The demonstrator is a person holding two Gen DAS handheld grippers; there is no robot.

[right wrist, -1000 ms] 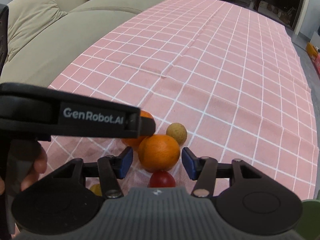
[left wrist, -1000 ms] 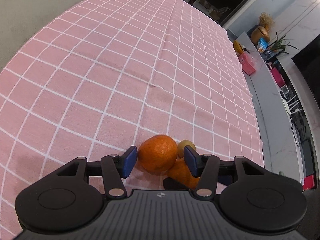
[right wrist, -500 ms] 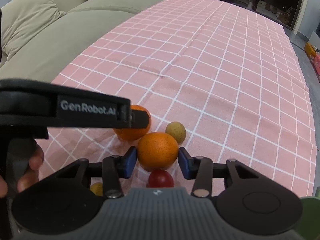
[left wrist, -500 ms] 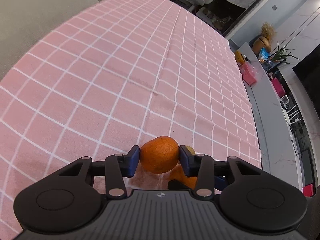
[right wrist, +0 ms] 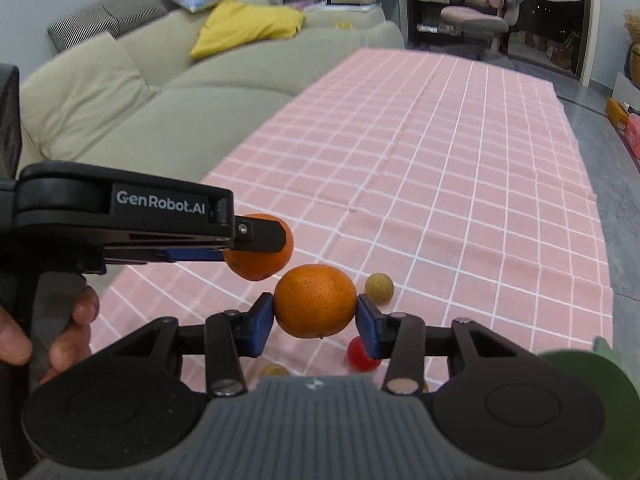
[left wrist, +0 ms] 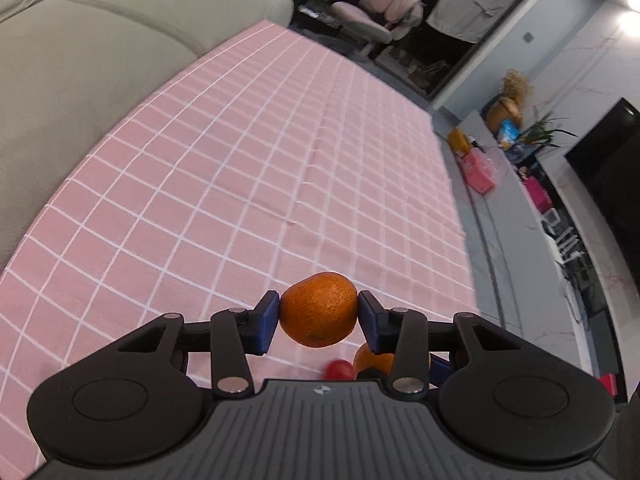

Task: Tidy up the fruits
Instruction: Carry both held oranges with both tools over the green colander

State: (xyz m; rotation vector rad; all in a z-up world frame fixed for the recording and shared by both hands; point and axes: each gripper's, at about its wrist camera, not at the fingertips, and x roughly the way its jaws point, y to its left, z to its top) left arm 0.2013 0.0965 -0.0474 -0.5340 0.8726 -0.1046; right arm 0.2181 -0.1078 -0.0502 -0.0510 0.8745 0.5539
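Oranges are held in both of our grippers. Our left gripper point(left wrist: 318, 318) has its blue pads point(left wrist: 267, 322) pressed on either side of one orange point(left wrist: 318, 309), which hangs clear of the pink checked cloth point(left wrist: 248, 184). Our right gripper point(right wrist: 315, 320) clamps a second orange point(right wrist: 315, 306) in the same way, also raised off the cloth. In the right wrist view, the left gripper enters from the left, with a hand point(right wrist: 60, 332) on its handle and its orange just beside and slightly above ours. On the cloth below lie a small red fruit point(right wrist: 358, 354), a round tan fruit point(right wrist: 379, 288) and another tan fruit point(right wrist: 274, 370), partly hidden by the gripper body. A beige sofa point(right wrist: 160, 92) borders the cloth's left edge.
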